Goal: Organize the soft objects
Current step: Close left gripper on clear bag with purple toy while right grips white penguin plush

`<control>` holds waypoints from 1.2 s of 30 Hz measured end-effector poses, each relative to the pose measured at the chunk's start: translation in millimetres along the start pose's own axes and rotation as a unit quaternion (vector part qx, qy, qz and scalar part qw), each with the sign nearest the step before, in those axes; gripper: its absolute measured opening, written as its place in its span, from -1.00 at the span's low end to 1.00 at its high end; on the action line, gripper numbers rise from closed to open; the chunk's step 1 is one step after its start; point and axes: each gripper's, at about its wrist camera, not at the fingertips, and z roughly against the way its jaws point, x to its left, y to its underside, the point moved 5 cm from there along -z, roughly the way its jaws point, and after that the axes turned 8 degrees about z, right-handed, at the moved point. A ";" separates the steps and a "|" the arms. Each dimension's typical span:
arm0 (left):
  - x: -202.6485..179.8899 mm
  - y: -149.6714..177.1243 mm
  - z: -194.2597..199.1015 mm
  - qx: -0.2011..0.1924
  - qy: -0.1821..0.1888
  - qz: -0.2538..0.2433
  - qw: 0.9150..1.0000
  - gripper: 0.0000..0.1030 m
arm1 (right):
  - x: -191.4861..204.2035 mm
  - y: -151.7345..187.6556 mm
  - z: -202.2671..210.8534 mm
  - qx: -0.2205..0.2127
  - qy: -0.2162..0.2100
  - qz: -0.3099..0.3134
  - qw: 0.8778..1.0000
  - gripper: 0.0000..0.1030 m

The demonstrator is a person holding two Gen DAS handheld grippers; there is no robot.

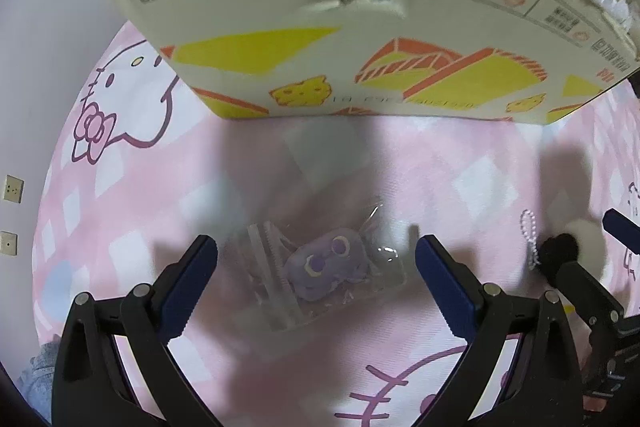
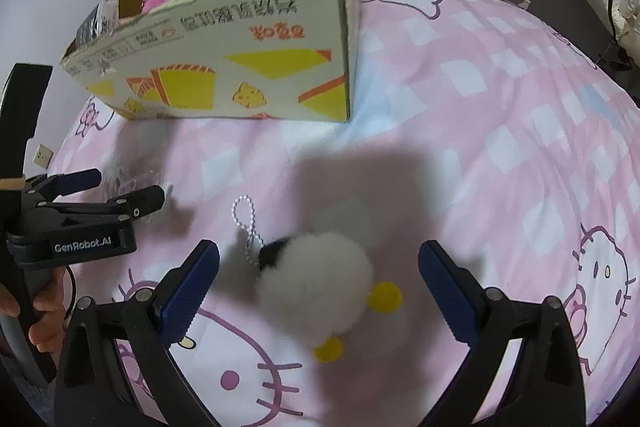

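Fingers (image 1: 192, 279) of the left gripper (image 1: 316, 267) stand wide apart, gripping nothing, either side of a clear bag (image 1: 320, 275) holding a purple plush; right gripper (image 2: 319, 279) likewise spread and empty — a white fluffy keychain toy (image 2: 320, 283) lies between its pads on the pink bedsheet (image 2: 500, 131); both items sit just in front of the cardboard box (image 2: 240, 59), which holds pink and white plush.

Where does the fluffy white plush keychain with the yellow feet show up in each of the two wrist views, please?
Left wrist: only a sliver at the far right edge, its black part beside the bead chain.
Right wrist: low centre, the white plush keychain between the open right gripper fingers.
Shared landmark: the cardboard box on the pink bedsheet.
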 end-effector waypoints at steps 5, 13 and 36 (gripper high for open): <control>-1.2 -0.5 -7.6 0.008 -0.004 -0.002 1.000 0.90 | 5.2 4.4 -3.9 0.013 0.000 0.011 1.000 1.00; -1.6 3.9 -17.9 0.005 -0.006 0.000 1.000 0.91 | 10.7 11.7 -13.3 0.040 0.002 0.021 0.999 0.51; -15.4 26.5 5.6 -0.012 -0.006 -0.014 1.000 0.34 | 14.4 18.4 -18.3 0.048 0.004 0.023 0.999 -0.18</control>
